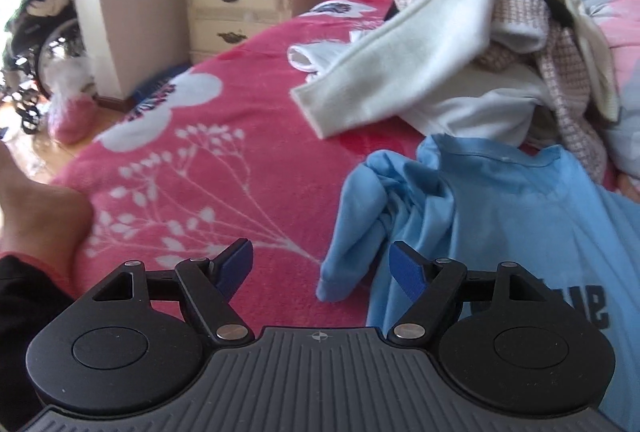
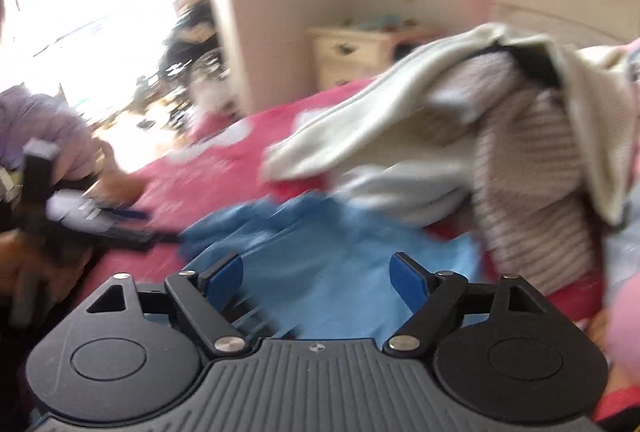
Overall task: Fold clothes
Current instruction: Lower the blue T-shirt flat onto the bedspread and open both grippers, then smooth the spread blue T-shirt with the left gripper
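**A:** Blue cotton shirt is what we have on the bed, near edge, crumpled, one sleeve bunched and hanging to the left of the body. No crease lines, nothing squared up. We read the fold as not started on this piece.

**B:** And the rest?

**A:** Heap of clothes further up the bed, beyond the shirt: cream knit on top, a checked piece, something white under them. All loose. We see no finished stack in either view, so most of the task looks left.

**B:** Tongs?

**A:** Left tongs released, blue pads apart, nothing between them. They hang over the shirt's sleeve edge, not gripping it. Right tongs also released, over the shirt's body, no cloth pinched that we can see.

**B:** Do the views differ?

**A:** Left wrist view is sharp: we get dark lettering on the shirt, the sleeve shape, the nightstand. Right wrist view is motion-smeared, so cloth detail is lost, but it alone shows the left tongs from outside, held in the person's hand at far left, low over the bedspread.

**B:** Next?

**A:** Our guess: spread the shirt flat first.
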`<state>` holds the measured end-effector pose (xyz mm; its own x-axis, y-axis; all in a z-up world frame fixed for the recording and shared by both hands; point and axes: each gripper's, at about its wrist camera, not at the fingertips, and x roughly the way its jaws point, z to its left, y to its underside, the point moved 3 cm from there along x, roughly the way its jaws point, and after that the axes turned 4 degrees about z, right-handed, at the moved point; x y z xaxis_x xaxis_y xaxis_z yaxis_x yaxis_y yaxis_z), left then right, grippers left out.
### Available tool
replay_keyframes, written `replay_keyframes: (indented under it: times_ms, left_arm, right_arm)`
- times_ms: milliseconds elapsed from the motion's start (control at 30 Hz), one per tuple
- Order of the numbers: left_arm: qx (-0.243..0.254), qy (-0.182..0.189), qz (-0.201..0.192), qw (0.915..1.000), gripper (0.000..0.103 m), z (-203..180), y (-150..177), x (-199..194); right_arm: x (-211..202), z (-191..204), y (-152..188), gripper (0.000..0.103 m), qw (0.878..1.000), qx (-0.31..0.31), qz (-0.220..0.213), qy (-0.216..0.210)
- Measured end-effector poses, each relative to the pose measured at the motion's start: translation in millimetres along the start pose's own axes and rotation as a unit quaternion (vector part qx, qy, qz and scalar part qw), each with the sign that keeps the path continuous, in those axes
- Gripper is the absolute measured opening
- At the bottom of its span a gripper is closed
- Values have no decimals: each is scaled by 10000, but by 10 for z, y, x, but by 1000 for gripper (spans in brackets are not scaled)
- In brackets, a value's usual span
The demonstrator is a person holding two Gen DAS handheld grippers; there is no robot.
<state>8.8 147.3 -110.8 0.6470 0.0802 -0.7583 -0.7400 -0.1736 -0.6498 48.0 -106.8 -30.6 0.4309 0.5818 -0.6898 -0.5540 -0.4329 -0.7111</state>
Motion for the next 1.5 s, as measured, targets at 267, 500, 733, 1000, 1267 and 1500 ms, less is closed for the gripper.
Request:
replay_keyframes:
  times_ms: [267,500,733,1000,1267,1500]
  left_arm:
    - [223,263,596,9976,75,181,212,-554]
    - [1193,818,1620,9761,73,-20,521,-829]
    - [2984,1112,2601,9116,50,-280,1249,-628]
    - [3219,1252,2729,8979,22,-332,1397,-561]
    - [2719,934,3169,9038,0,-373,1158,-824]
    - [2292,-115,3082,9232,0,-135,858,-886]
  right_arm:
    - [-54,661,496,76,9962,-184,642,-566]
    - [-482,678,590,74,9987,-116,409,-294]
    - [-521,489,678,74,9978,206,589,-203]
    - [-311,420,700,73,9960,325,727,-394]
    - [-381,345,725,73,9978,268,452,-410]
    - [-421,131,795,73,9973,577,410,-192]
